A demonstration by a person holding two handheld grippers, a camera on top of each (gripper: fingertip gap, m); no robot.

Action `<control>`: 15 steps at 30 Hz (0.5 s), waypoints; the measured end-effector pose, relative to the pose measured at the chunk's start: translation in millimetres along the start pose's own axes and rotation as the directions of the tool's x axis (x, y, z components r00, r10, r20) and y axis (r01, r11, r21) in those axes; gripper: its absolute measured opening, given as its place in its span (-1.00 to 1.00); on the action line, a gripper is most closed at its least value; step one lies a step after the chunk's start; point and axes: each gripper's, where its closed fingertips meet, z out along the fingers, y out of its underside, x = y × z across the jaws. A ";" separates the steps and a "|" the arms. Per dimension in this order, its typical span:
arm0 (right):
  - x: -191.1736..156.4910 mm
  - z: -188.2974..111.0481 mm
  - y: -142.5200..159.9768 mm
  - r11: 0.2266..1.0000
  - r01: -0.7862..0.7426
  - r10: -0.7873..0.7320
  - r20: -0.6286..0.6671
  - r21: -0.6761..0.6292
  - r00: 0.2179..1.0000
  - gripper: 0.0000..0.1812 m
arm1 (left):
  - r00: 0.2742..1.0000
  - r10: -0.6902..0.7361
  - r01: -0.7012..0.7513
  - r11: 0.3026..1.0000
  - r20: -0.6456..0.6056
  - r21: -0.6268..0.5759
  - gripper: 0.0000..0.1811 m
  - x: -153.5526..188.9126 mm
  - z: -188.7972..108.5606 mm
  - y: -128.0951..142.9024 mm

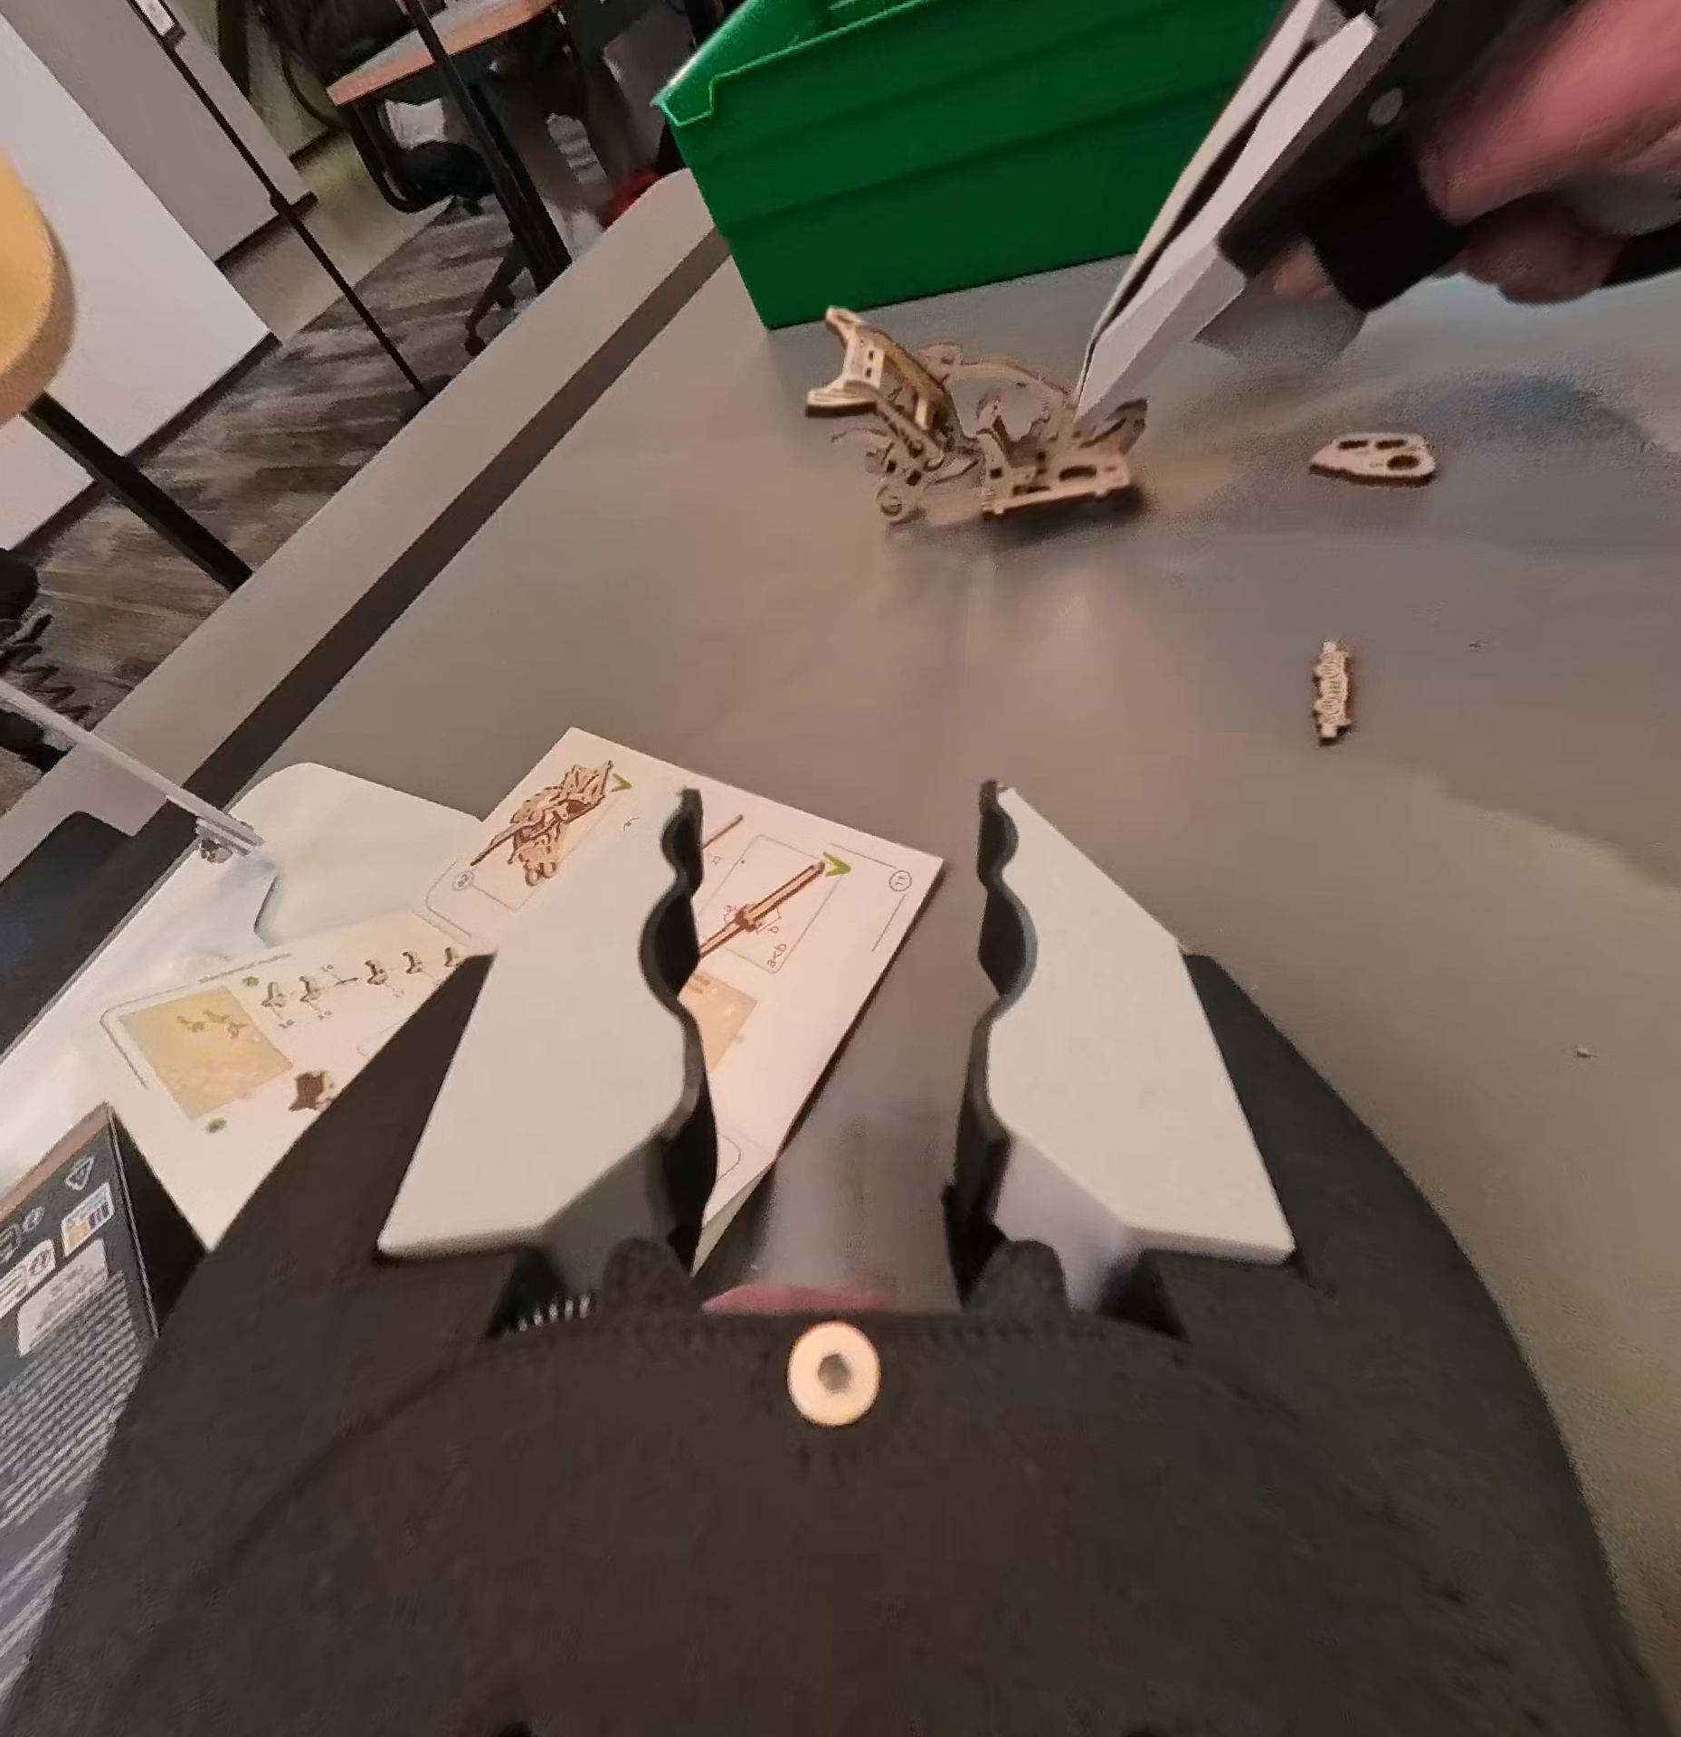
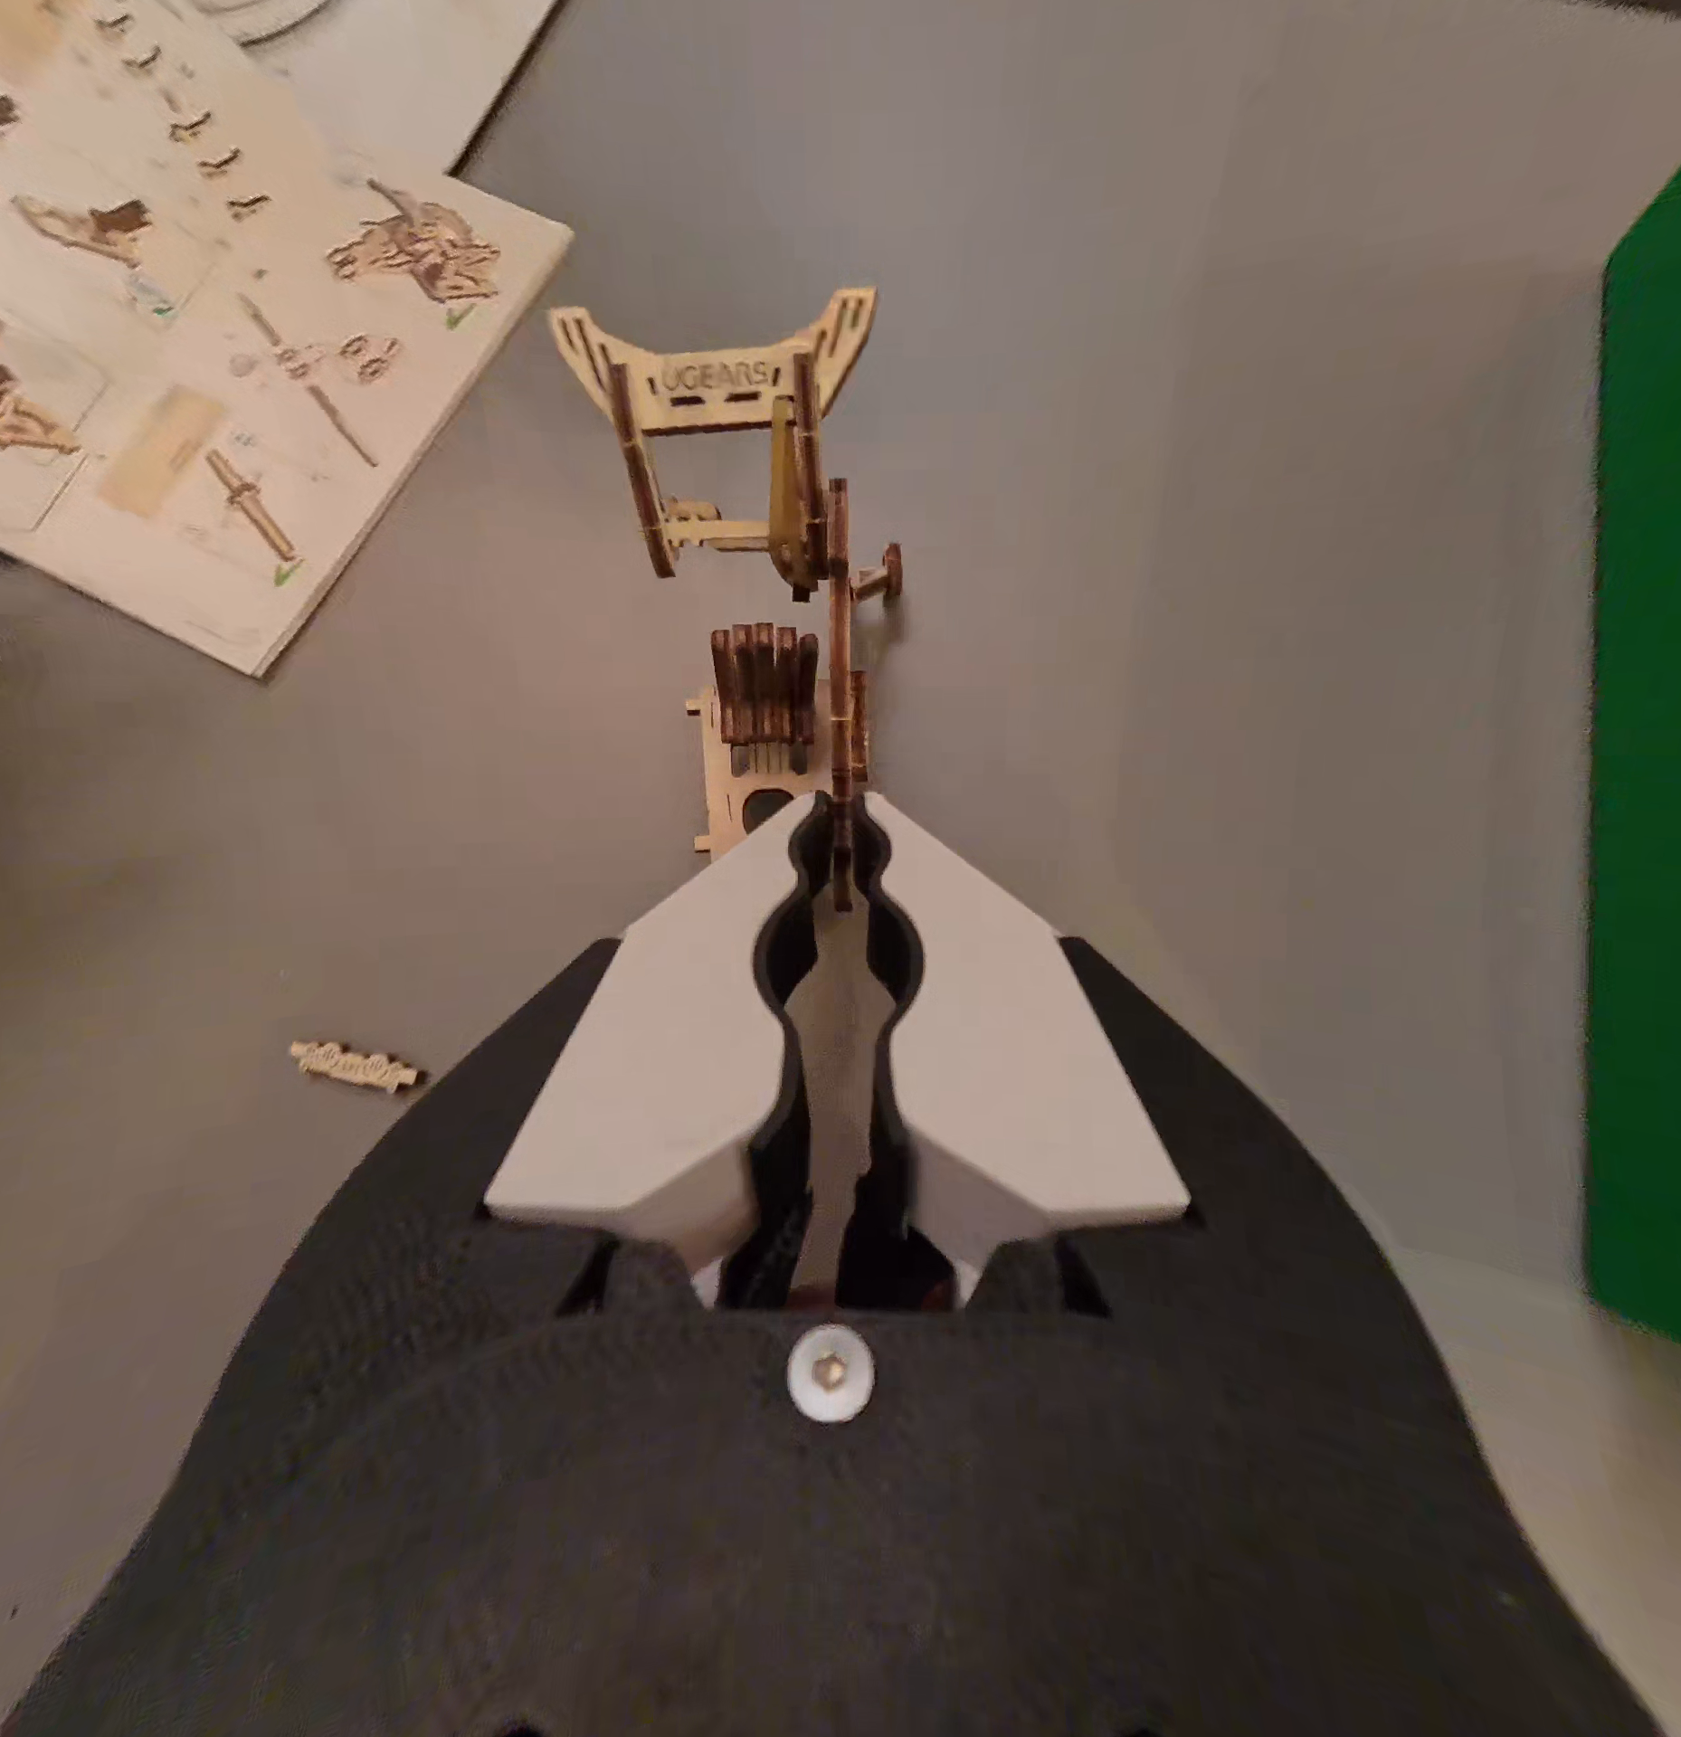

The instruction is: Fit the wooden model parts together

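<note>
- Two grippers are showing: the right gripper [image 2: 839, 820] is pinching a thin upright plate at the near end of the wooden model [image 2: 771, 602], while the left gripper [image 1: 839, 806] is hanging spread and empty.
- The model is sitting mid-worktop [image 1: 912, 658], its long axis running away from the right gripper, curved crosspiece farthest.
- An instruction sheet [image 1: 799, 902] is lying under the left gripper; a green bin [image 1: 959, 169] is standing behind the model.
- Two loose wooden pieces [image 1: 1374, 459] [image 1: 1332, 691] are lying to its right, well apart.
- The pinched plate's lower edge is being hidden between the fingers.

Office (desks [image 1: 423, 66], carpet [image 1: 254, 376])
</note>
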 end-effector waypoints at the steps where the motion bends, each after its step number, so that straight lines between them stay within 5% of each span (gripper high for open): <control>1: 2.0 4.1 3.1 1.000 -0.030 0.030 0.001 0.000 1.000 -0.99 | 1.000 -0.002 0.002 1.000 -0.002 0.008 -0.37 0.6 0.4 -0.6; 8: 1.6 7.5 4.8 0.998 -0.067 0.067 -0.044 0.018 0.997 -0.89 | 1.000 0.003 -0.003 1.000 0.000 0.015 -0.35 -0.1 4.1 0.2; 15: 9.4 -29.3 5.1 0.992 -0.114 0.115 -0.017 0.051 0.993 -0.73 | 1.000 -0.006 0.006 1.000 0.029 0.015 -0.34 -11.1 -2.6 2.2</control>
